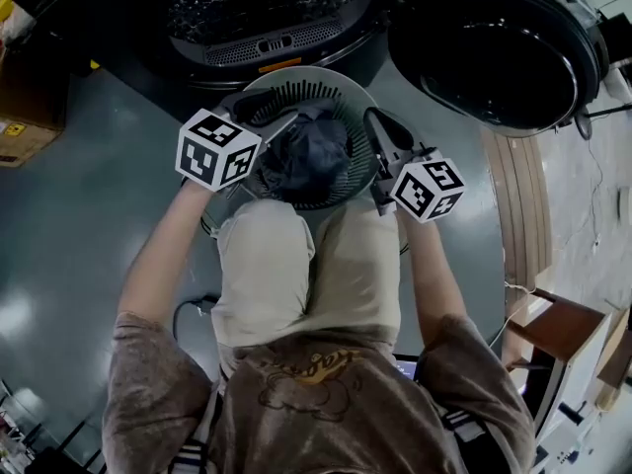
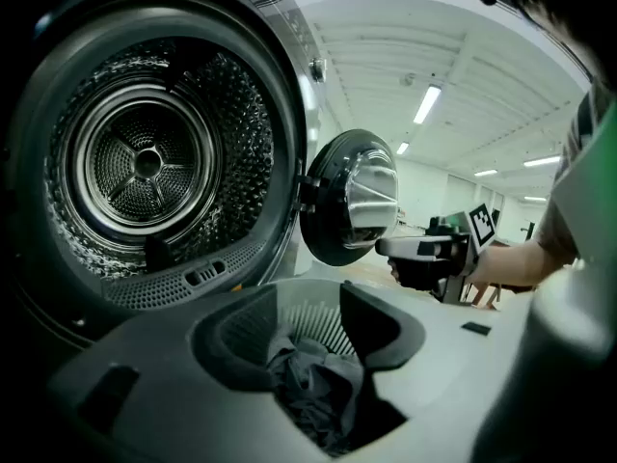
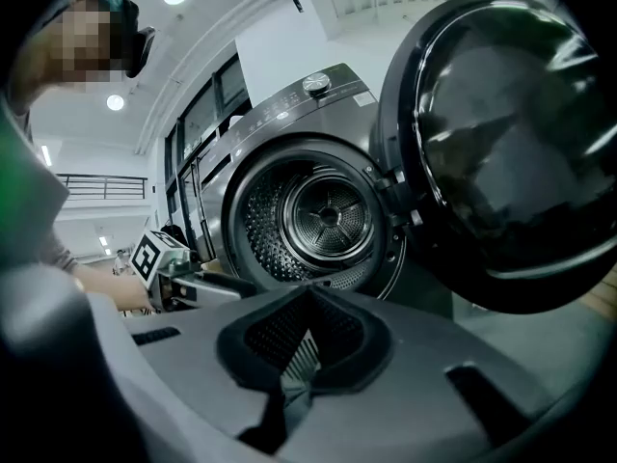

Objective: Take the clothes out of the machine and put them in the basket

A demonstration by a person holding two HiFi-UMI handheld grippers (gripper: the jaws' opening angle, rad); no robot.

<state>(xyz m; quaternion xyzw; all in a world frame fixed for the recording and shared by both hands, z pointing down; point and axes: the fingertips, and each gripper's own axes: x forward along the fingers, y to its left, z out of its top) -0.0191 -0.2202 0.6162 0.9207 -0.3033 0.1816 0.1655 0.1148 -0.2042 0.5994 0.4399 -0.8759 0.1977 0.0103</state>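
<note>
A round slatted grey basket (image 1: 341,97) stands on the floor before the open front-loading machine (image 1: 267,13). A heap of dark clothes (image 1: 308,156) lies in it. My left gripper (image 1: 265,117) hangs over the basket's left rim. In the left gripper view its jaws (image 2: 308,316) stand apart, with the dark clothes (image 2: 313,384) lying below and between them, untouched by the pads. My right gripper (image 1: 380,128) hovers over the basket's right rim. Its tips (image 3: 308,295) meet with nothing between them. The steel drum (image 2: 145,162) shows no clothes inside.
The machine's round door (image 1: 494,52) is swung open to the right, beside my right gripper. The person's knees (image 1: 306,265) press against the basket's near side. A cardboard box (image 1: 25,117) sits at far left, and wooden boards (image 1: 520,205) lie at right.
</note>
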